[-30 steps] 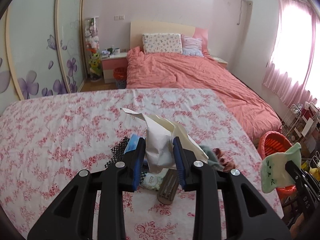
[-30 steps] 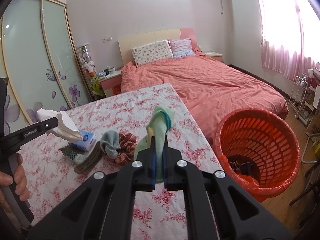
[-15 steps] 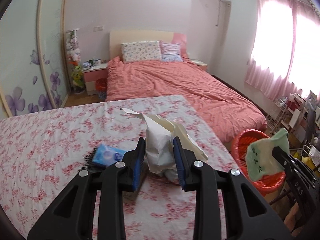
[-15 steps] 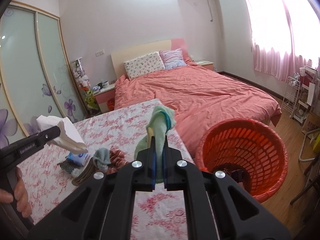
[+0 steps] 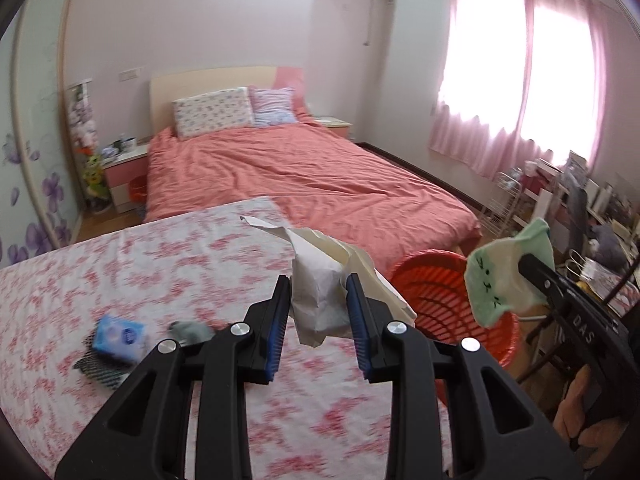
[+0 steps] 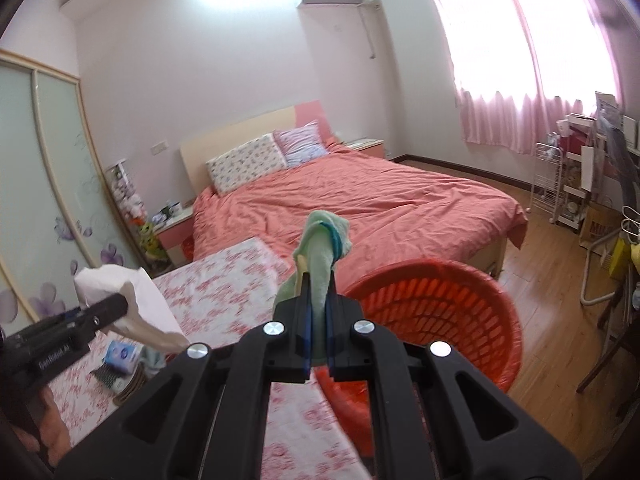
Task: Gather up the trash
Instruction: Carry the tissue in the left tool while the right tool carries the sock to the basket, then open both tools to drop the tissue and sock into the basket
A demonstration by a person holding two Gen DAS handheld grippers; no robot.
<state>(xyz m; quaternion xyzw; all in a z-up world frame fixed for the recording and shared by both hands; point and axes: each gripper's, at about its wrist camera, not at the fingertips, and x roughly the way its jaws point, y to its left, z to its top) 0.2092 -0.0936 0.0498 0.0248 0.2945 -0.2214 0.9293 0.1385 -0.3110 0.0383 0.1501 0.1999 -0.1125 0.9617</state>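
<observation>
Left gripper (image 5: 318, 312) clamped on crumpled white paper (image 5: 318, 300) at frame centre, right gripper (image 6: 317, 330) pinching green sock (image 6: 322, 248), red basket (image 6: 436, 312) at lower right.

Basket (image 6: 436, 312) on the floor just right of the table (image 5: 80, 272), big bed (image 5: 304, 176) behind both, tissue pack (image 5: 119, 337) on the table, maybe on a mesh thing, nightstand (image 5: 124, 172) left of the bed, pillows (image 5: 212, 112) at its far end
</observation>
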